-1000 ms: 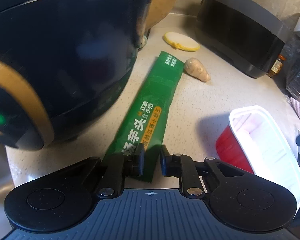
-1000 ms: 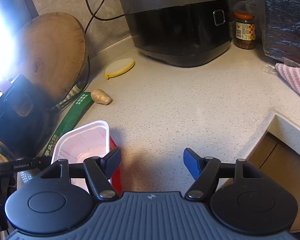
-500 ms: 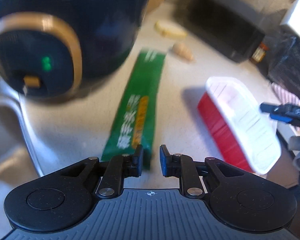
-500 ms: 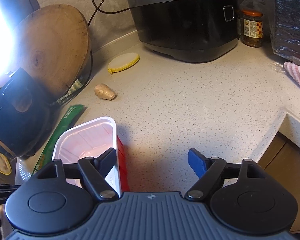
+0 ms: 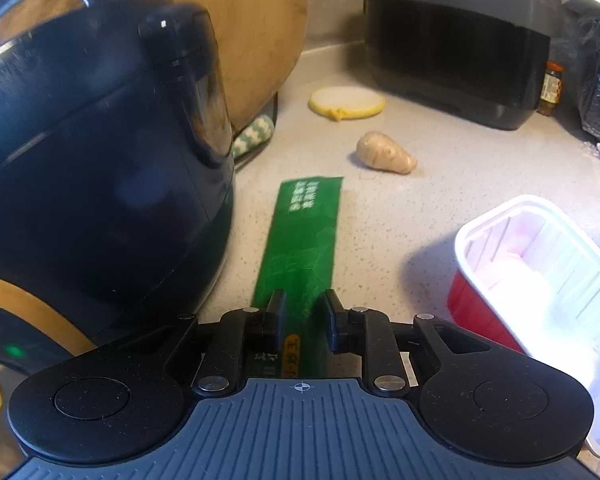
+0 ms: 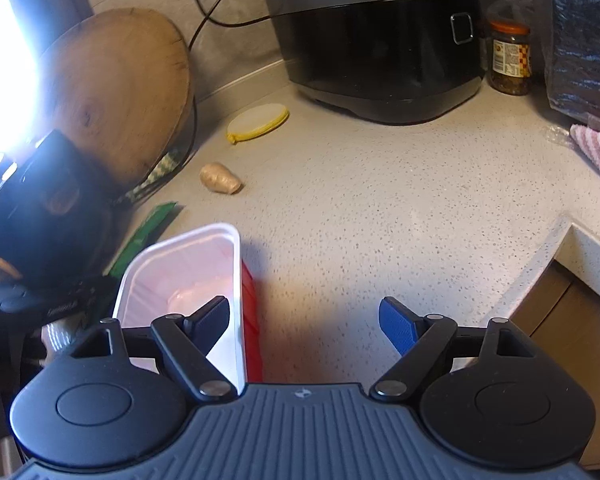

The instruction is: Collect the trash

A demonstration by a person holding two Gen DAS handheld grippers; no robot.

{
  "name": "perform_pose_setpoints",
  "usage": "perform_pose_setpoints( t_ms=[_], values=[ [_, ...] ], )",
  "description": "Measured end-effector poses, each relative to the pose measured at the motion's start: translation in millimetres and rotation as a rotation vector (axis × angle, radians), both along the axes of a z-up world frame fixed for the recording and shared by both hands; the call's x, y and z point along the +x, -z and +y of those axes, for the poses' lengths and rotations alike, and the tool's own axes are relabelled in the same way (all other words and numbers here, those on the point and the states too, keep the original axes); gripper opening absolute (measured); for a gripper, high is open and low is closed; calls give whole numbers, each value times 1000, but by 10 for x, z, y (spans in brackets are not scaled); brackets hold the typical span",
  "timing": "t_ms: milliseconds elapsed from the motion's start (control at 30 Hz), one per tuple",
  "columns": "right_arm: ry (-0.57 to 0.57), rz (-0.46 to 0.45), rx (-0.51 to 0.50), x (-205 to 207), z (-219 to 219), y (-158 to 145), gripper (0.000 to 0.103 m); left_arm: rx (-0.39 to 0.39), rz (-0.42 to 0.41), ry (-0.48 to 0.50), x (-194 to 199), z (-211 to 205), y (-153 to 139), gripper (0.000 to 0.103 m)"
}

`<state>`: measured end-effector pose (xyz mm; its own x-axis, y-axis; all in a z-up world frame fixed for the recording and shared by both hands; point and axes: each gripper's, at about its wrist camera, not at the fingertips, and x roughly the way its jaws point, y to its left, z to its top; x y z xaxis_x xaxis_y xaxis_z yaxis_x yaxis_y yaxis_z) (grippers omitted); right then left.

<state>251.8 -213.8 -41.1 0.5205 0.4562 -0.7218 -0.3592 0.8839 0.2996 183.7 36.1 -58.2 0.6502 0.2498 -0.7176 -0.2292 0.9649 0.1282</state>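
Between the left gripper's [image 5: 302, 312] part-open jaws, which have just been opening, lies the green wrapper [image 5: 306, 240], apparently unpinched; it may slip. The right gripper [image 6: 304, 322] gapes wide and empty beside the red tub [image 6: 236, 280] and could knock it

On the speckled countertop [image 6: 380, 216] we see a black rice cooker [image 6: 380, 52] against the wall; just beside it stands a jar with an orange lid [image 6: 510, 58]; a yellow-rimmed round lid [image 6: 258, 122] lies in front, apart from a piece of ginger [image 6: 220, 178]; a round wooden board [image 6: 116, 88] leans upright behind a dark blue cooker [image 5: 100, 168]; a pink striped cloth [image 6: 596, 150] lies at the right edge.
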Motion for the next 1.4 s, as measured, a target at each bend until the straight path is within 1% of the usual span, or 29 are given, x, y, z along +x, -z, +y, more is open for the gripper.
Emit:
perform_pose_setpoints(
  t_ms=[100,267,300,367,433,500,533,567,600,633,667,700,733,800,900,1067,1133,1167,1233,1267,1333,1400],
  values=[
    [-13,-11,-29,-56,19,9,83,-9,13,-7,29,54,32,29],
    [12,-22,-60,-54,17,7,84,-58,-14,-15,-15,190,63,29],
    [23,-35,-71,-57,19,-13,84,-71,-24,-14,-32,210,66,29],
    [37,-73,-110,-62,25,-78,84,-73,-35,-7,-87,210,69,29],
    [48,-123,-165,-77,56,-146,89,-81,-44,-4,-126,199,80,29],
    [63,-163,-216,-98,104,-199,99,-114,-47,-12,-138,233,70,29],
    [66,-175,-232,-111,130,-220,99,-130,-44,-14,-131,249,65,25],
    [69,-182,-240,-121,148,-238,99,-149,-40,-14,-141,267,56,25],
    [68,-184,-240,-127,161,-246,99,-169,-38,-12,-153,279,54,25],
    [61,-177,-228,-123,169,-249,99,-179,-38,-9,-181,281,49,22],
    [46,-161,-209,-113,169,-245,99,-182,-35,-6,-201,271,57,16],
    [15,-138,-192,-100,176,-238,99,-187,-29,3,-228,258,63,12],
    [-22,-117,-176,-93,199,-228,99,-210,-3,8,-248,251,85,12],
    [-46,-94,-146,-103,238,-217,98,-247,-2,11,-333,231,113,10],
    [-81,-92,-108,-148,293,-223,98,-242,-2,20,-477,164,112,9],
    [-125,-77,-94,-172,452,-188,95,-290,44,69,-728,66,73,9],
    [-130,-69,-94,-183,478,-157,95,-284,40,73,-822,35,24,9],
    [-130,-67,-96,-189,489,-144,95,-272,22,72,-866,23,-24,9],
    [-130,-65,-97,-198,492,-126,95,-244,-59,67,-927,21,-179,9],
    [-131,-66,-98,-201,491,-123,95,-232,-101,56,-931,29,-241,11],
    [-132,-67,-102,-201,486,-124,95,-197,-156,36,-879,38,-345,12],
    [-143,-69,-101,-188,499,-146,95,-153,-142,34,-776,8,-365,15]
  ],
)
